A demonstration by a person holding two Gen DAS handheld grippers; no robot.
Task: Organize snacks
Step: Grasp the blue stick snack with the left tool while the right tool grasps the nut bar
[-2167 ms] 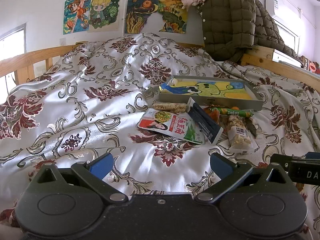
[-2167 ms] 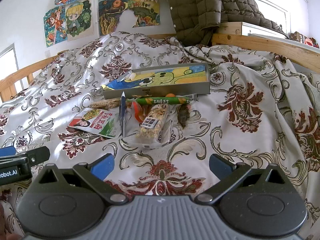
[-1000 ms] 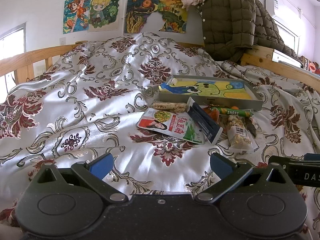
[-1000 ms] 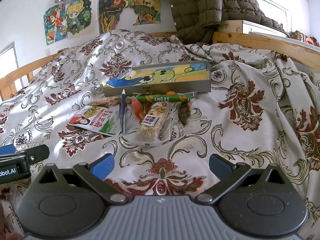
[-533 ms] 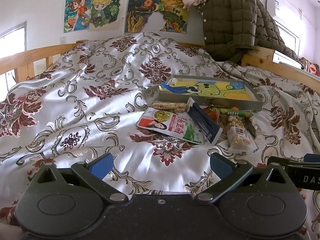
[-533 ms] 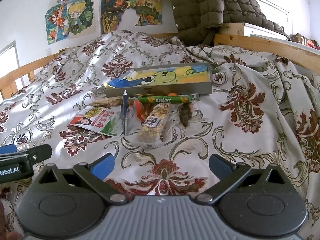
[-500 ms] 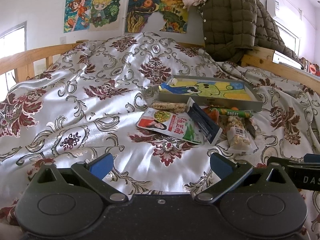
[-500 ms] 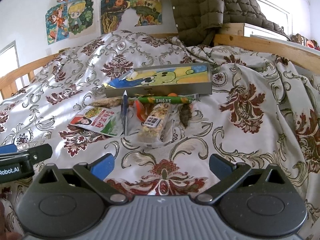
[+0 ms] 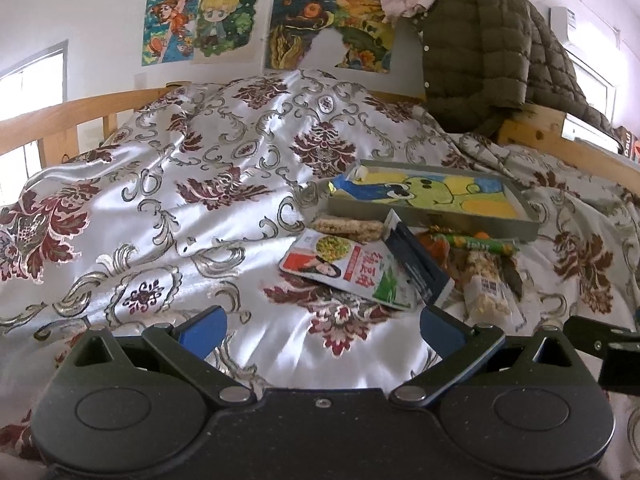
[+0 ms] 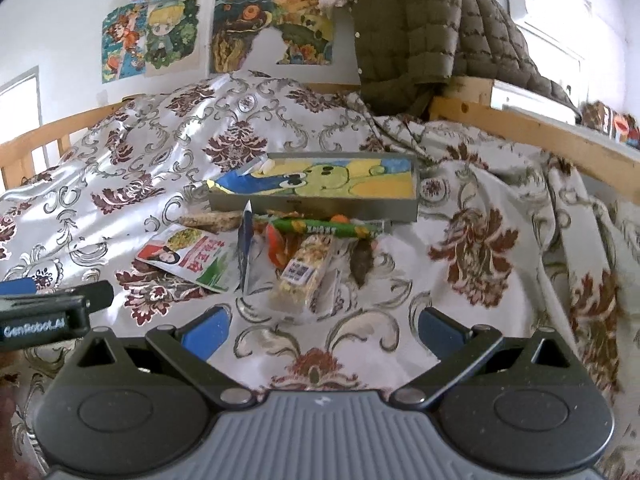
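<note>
Snacks are gathered in a loose cluster on the bedspread point(image 9: 168, 208), near the middle of the bed and just in front of a shallow grey tray point(image 10: 312, 202). The tray's floor is covered by a yellow, green and blue cartoon picture, and nothing else can be made out inside it. A flat white packet printed with a face and red characters point(image 9: 348, 268) is laid at the left end of the cluster, with a long pale cereal bar point(image 9: 347, 225) behind it, against the tray's front wall. A dark blue packet point(image 9: 416, 264) is propped on edge just right of the white packet. A green stick-shaped snack point(image 10: 324, 227) is stretched along the tray's front, and a clear-wrapped grain bar point(image 10: 302, 276) is pointed toward the cameras below it, partly over an orange wrapper point(image 10: 276, 246). A small dark brown piece point(image 10: 361, 266) is set just right of the grain bar.

The left gripper point(image 9: 320, 330) is held low over the bedspread, short of the white packet, with its blue-padded jaws spread wide and nothing between them. The right gripper point(image 10: 322, 330) is likewise held wide apart and empty, short of the grain bar. Each tool is glimpsed at the edge of the other's view. A quilted olive jacket point(image 9: 492, 60) is draped over the wooden bed frame point(image 10: 540, 136) behind, and cartoon posters point(image 9: 200, 22) are fixed to the wall.
</note>
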